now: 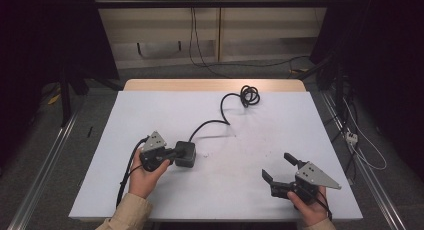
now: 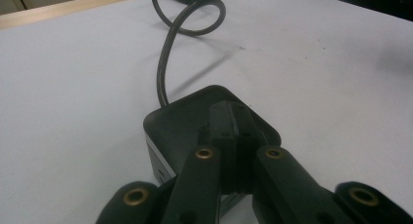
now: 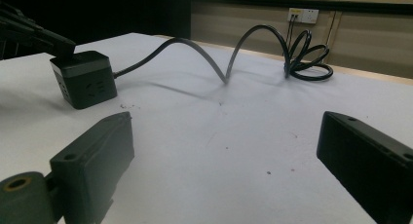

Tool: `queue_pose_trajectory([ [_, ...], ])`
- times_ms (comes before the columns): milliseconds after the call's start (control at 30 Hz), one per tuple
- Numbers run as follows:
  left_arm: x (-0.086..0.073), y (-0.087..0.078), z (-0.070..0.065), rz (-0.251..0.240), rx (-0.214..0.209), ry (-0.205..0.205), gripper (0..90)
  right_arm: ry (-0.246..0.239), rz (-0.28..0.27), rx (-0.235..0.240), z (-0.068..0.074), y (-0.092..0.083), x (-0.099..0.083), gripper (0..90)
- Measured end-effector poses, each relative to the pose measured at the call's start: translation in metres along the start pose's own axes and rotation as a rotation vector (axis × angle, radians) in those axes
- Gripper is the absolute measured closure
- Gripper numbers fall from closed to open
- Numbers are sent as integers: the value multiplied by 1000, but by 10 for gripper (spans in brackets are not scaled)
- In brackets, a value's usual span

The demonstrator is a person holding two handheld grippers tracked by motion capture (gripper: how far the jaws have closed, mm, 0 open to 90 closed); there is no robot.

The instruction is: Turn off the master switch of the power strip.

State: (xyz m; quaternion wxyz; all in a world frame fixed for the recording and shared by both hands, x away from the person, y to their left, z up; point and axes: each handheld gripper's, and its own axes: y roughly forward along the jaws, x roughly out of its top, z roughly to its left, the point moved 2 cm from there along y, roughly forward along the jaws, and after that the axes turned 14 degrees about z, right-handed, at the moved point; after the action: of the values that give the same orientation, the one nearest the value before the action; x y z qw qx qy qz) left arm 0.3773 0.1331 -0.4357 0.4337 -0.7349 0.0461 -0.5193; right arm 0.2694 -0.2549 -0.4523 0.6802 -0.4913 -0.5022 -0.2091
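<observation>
A black cube-shaped power box [image 1: 185, 153] sits on the white table cover [image 1: 160, 115], left of centre. Its black cable [image 1: 220, 115] arcs away to a coil [image 1: 249, 96] at the far edge. My left gripper [image 1: 175, 153] is shut, its tips resting against the top of the box. In the left gripper view the jaws [image 2: 237, 114] are pressed together over the box [image 2: 175, 124], with nothing between them. My right gripper [image 1: 278, 166] stands open near the front right, empty. In the right gripper view [image 3: 226, 136], the box [image 3: 85, 80] and cable [image 3: 204, 53] lie well ahead of it.
A wooden table edge [image 1: 215, 85] shows beyond the cover. Loose cables run over the floor at the right [image 1: 360, 145] and behind the table. A wall socket [image 3: 303, 14] sits on the far wall. Bare cover lies between the two grippers.
</observation>
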Motion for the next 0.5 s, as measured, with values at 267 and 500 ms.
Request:
queue_pose_trajectory([
  [267,0,0,0,-4,-10,-25,900,1,0,0,0,0,0,59],
  [500,0,0,-1,-4,-9,-25,900,-1,0,1,0,0,0,60],
])
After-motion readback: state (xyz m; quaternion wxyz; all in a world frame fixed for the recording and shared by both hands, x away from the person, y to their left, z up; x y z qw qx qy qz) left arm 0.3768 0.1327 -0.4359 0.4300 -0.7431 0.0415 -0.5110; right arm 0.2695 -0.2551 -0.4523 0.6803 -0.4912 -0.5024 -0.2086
